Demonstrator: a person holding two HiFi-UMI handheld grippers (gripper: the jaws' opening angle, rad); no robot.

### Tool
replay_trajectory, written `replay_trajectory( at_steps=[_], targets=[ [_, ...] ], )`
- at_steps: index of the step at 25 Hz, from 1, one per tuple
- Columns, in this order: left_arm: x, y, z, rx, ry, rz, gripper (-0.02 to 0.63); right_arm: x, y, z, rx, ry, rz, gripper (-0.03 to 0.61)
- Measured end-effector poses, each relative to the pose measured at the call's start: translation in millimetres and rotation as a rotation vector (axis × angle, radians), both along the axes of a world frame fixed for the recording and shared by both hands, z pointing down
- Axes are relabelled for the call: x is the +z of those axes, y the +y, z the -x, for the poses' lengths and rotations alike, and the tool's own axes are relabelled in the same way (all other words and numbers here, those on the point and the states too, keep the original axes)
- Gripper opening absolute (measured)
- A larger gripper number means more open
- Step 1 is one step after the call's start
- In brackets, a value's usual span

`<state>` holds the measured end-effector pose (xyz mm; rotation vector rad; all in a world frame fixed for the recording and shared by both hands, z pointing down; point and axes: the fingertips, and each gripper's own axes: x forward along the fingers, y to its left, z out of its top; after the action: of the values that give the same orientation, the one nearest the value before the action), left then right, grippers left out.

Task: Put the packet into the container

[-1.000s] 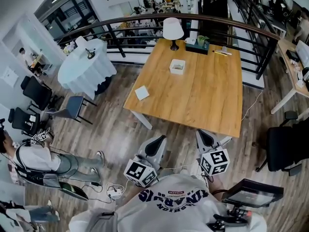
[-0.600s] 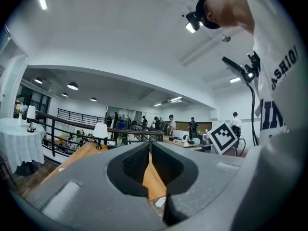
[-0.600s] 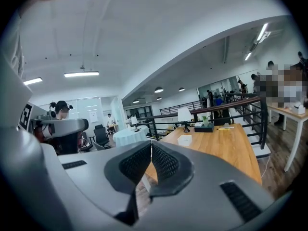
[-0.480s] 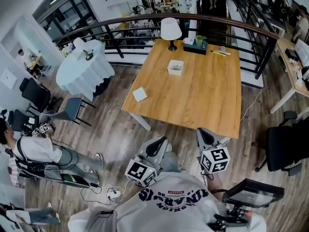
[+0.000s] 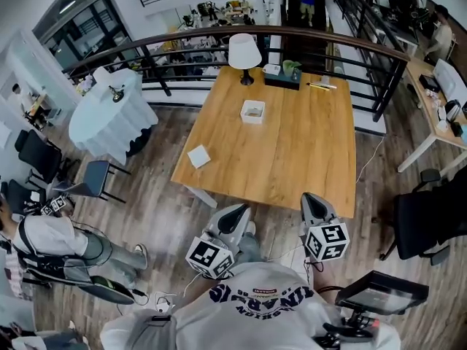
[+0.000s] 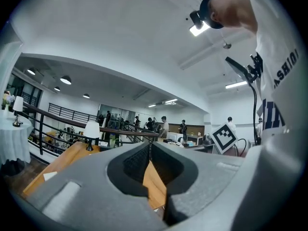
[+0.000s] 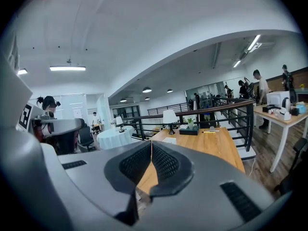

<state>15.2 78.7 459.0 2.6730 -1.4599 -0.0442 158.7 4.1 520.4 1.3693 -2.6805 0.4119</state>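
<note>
Head view: seeing a flat white square packet [image 5: 198, 156] lying near the left edge of the light wooden counter [image 5: 306, 152], well apart from the small white open square container [image 5: 253, 111] sitting farther back, near a white-shaded table lamp [image 5: 244, 51]. Holding the left gripper [image 5: 239, 211] and right gripper [image 5: 311, 199] short of the counter's near edge, neither touching the packet.

Left gripper view: showing jaws pressed together with nothing between. Needing to open them before any pick, or else risking shoving the thin packet along the wood, possibly off the left edge beside it. Probably catching the packet as the pale patch low at left [image 6: 49, 176], though too small to be sure.

Right gripper view: likewise showing jaws closed and empty, pointing toward the container [image 7: 169, 140]. Risking a poor pinch on something so flat and losing it mid-carry. Risking also nudging the light container or clipping the table lamp while reaching over.
</note>
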Motion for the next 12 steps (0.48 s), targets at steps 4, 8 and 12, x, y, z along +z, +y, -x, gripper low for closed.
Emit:
replay_trajectory(
  at_steps=[4,8,12],
  targets=[
    [4,-27,13,0.019,0.015,0.011,0.005,5,-25,19,-0.009,0.019,0.016,0.011],
    [11,-62,34,0.016,0.024,0.026,0.005,5,-55,44,-0.026,0.033,0.021,0.011],
    [11,-101,65,0.018,0.023,0.022,0.005,1,-87,71,-0.034,0.054,0.022,0.011]
  ],
)
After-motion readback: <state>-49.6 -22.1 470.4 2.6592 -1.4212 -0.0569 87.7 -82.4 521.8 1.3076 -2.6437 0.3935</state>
